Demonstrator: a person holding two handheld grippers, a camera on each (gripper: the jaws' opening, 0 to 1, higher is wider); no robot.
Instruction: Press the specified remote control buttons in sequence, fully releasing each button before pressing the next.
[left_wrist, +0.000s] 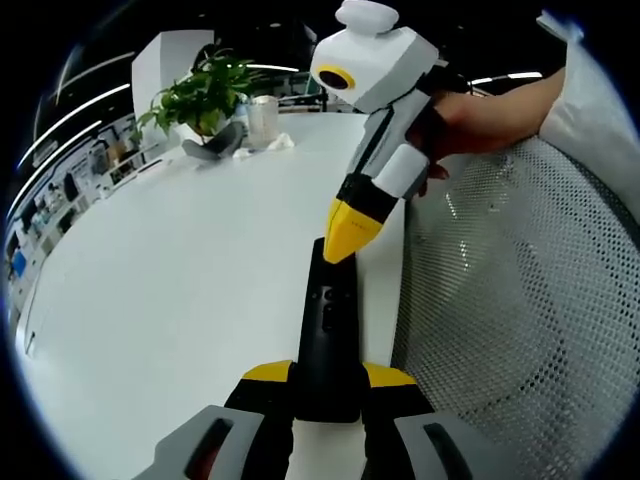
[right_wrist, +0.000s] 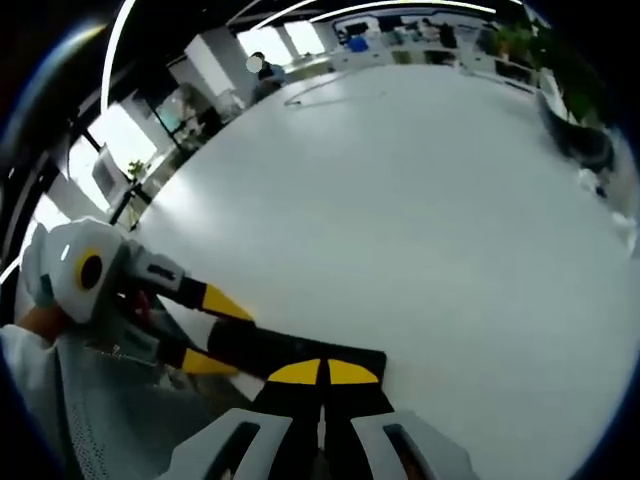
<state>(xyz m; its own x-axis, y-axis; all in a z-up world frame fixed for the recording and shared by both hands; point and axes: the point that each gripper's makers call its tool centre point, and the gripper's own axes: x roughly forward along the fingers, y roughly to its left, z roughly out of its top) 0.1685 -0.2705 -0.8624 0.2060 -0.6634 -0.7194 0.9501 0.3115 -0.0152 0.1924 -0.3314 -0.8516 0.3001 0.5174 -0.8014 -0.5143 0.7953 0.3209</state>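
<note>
A long black remote control (left_wrist: 328, 330) lies on a white table (left_wrist: 170, 300), close to the table's edge, its length running away from the left gripper's camera. In the left gripper view, the left gripper (left_wrist: 328, 385) has its two yellow-tipped jaws closed against the near end of the remote, one on each side, gripping it. The right gripper (left_wrist: 350, 235) comes down from the upper right, its yellow tips pressed together into one point that touches the remote's top face near the far end. A hand (left_wrist: 470, 120) in a white sleeve (left_wrist: 590, 110) holds that gripper.

In the right gripper view, the right gripper (right_wrist: 322, 372) shows its jaws shut tight with nothing between them, resting on the remote (right_wrist: 300, 352). The left gripper (right_wrist: 205, 330) enters from the left, its two yellow tips on either side of the remote's end.

Just beside the remote, past the table edge, is a grey mesh surface (left_wrist: 520, 300), perhaps a chair back. Well apart, at the far side of the table, stand a leafy green potted plant (left_wrist: 205, 95), a clear jar (left_wrist: 263, 120) and some crumpled grey and white material (left_wrist: 215, 148). Beyond the table are office desks and bright ceiling light strips.
</note>
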